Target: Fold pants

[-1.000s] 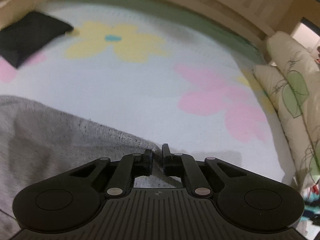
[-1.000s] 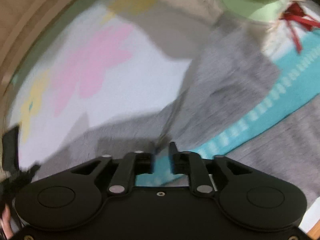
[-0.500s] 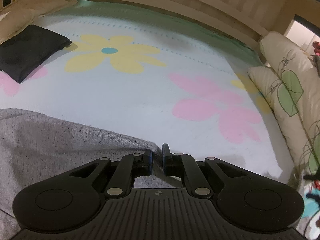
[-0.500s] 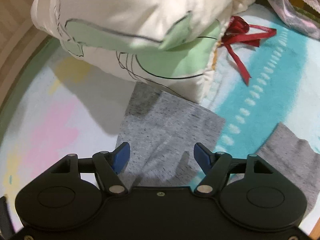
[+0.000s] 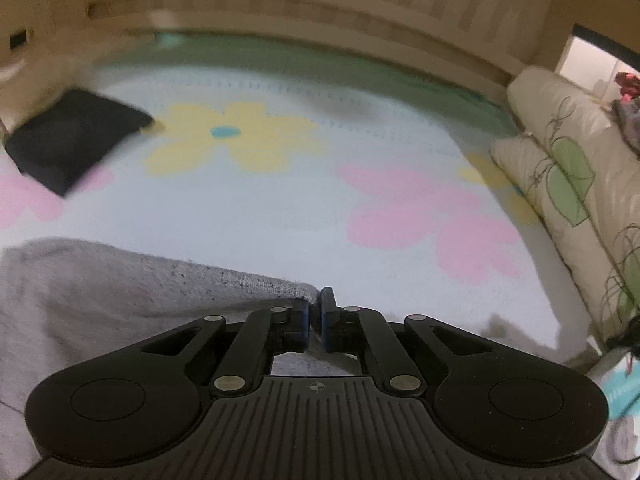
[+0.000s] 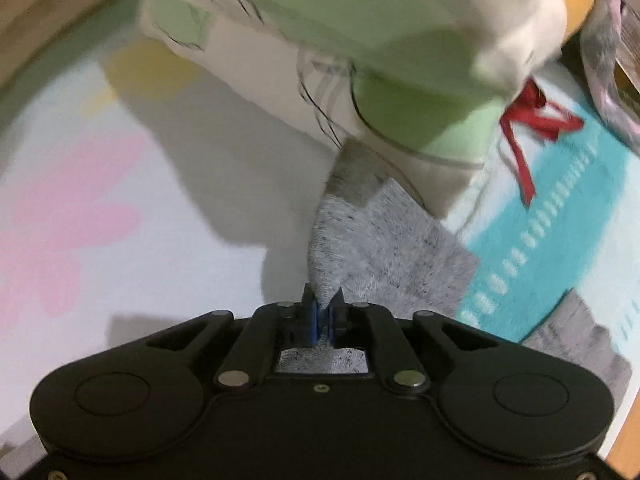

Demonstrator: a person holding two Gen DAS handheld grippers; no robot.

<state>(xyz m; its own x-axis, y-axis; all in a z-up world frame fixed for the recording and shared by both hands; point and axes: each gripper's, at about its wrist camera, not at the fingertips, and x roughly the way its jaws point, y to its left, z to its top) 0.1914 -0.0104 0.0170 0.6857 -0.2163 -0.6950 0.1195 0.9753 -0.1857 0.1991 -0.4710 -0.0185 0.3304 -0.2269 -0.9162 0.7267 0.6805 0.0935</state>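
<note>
The grey pants point(image 5: 120, 292) lie on a floral bedsheet point(image 5: 280, 208). In the left wrist view my left gripper point(image 5: 316, 308) is shut on the pants' upper corner edge, with the cloth spreading left and below it. In the right wrist view my right gripper point(image 6: 323, 308) is shut on a pinched fold of a grey pant leg point(image 6: 384, 248) whose far end reaches the pillow. Another grey part point(image 6: 576, 344) lies at the lower right.
A black folded cloth point(image 5: 72, 140) lies at the far left of the bed. White pillows with green leaves point(image 5: 560, 168) line the right side, also close ahead in the right wrist view point(image 6: 360, 60). A red ribbon point(image 6: 528, 128) lies on a teal blanket point(image 6: 560, 216). A wooden headboard point(image 5: 320, 12) runs behind.
My right gripper was open over the grey pant leg half a second ago and has shut on it. My left gripper keeps its hold; its view has tilted slightly.
</note>
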